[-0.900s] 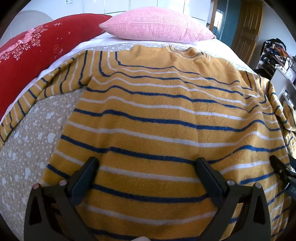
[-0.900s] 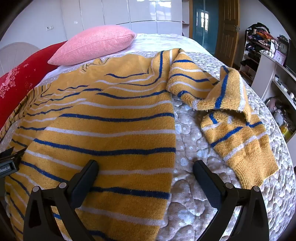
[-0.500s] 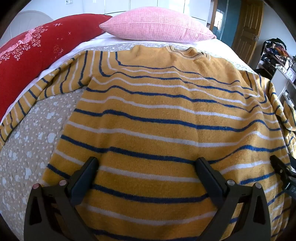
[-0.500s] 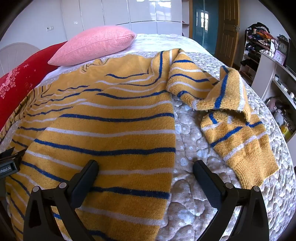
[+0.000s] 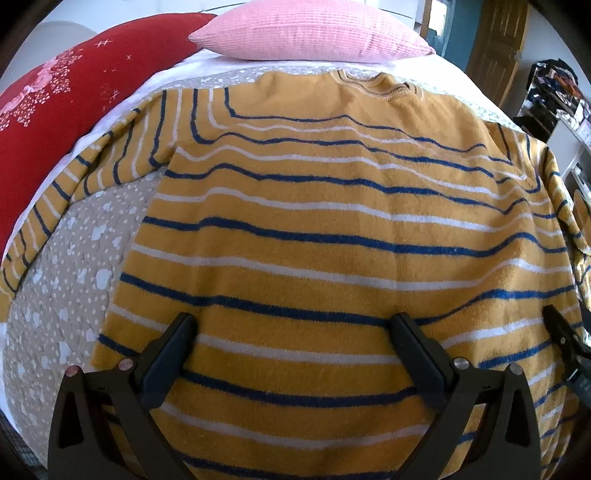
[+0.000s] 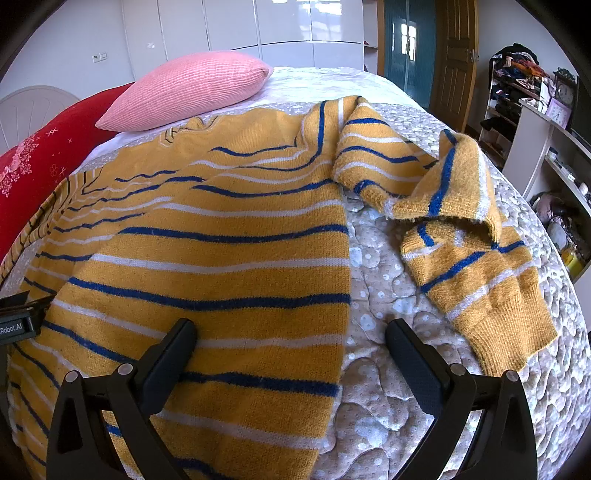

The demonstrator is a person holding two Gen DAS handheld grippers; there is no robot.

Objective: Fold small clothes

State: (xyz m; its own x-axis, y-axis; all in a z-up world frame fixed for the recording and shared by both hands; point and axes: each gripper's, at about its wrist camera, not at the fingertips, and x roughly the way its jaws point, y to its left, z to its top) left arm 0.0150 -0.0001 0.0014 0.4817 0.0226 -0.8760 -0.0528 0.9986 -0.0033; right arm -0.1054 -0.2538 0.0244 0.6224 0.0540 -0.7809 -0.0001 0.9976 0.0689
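Observation:
A mustard-yellow sweater [image 5: 314,221] with blue and white stripes lies spread flat on the bed, neck toward the pillows. Its left sleeve [image 5: 92,173] stretches out toward the bed's left edge. Its right sleeve [image 6: 454,221] lies crumpled and folded over on the quilt beside the body [image 6: 221,258]. My left gripper [image 5: 291,332] hovers open above the lower middle of the sweater with nothing between its fingers. My right gripper [image 6: 290,339] is open too, straddling the sweater's right side edge, one finger over the knit and one over the quilt.
A pink pillow [image 5: 310,29] and a red embroidered pillow [image 5: 55,96] lie at the head of the bed. The beige dotted quilt [image 6: 388,306] shows beside the sweater. Shelves with clutter [image 6: 554,155] and a wooden door [image 6: 454,55] stand to the right of the bed.

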